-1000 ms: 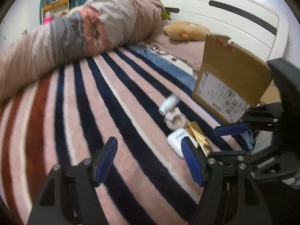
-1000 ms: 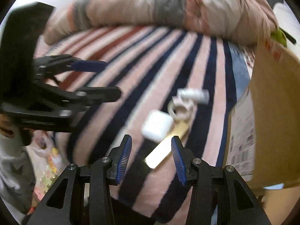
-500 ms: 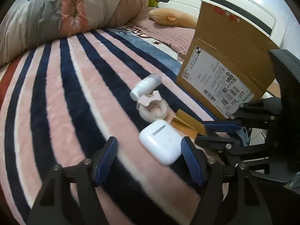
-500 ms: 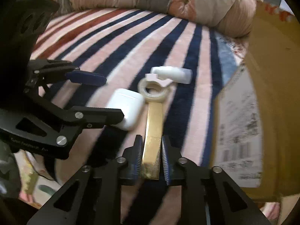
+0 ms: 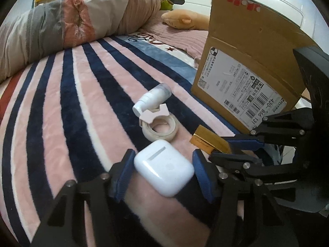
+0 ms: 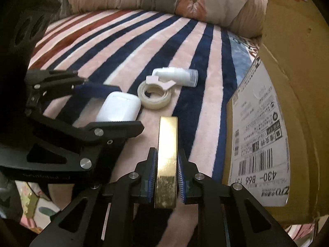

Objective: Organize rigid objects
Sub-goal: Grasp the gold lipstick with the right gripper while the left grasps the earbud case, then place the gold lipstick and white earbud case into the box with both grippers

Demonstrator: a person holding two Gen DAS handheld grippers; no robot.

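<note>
Four small items lie on the striped blanket (image 5: pixel 67 107) beside the cardboard box (image 5: pixel 246 65): white earbud case (image 5: pixel 164 167), gold rectangular box (image 6: pixel 166 156), tape roll (image 5: pixel 159 128) with pink dispenser clip, small white pump bottle (image 5: pixel 152 99).

Left gripper (image 5: pixel 164 177): jaws wide apart, straddling the earbud case. One blue pad (image 5: pixel 123 175) sits just beside the case's left side and the other just beside its right; contact cannot be confirmed on either side. Case rests flat on the blanket, at the near end of the group.

Right gripper (image 6: pixel 166 182): jaws closed onto the gold box, both ribbed pads pressed against its long sides near the near end. The box points away from the gripper, toward the tape roll, far end just short of it. Whether the box is lifted off the blanket cannot be told.

Tape roll lies flat, just beyond the earbud case; the pump bottle lies on its side at the roll's far edge, touching the pink clip.

Cardboard box stands to the right of the items, shipping label facing them, flap raised. Bunched duvet (image 5: pixel 61 20) at the far end of the bed; tan plush toy (image 5: pixel 185 19) beyond the box.
</note>
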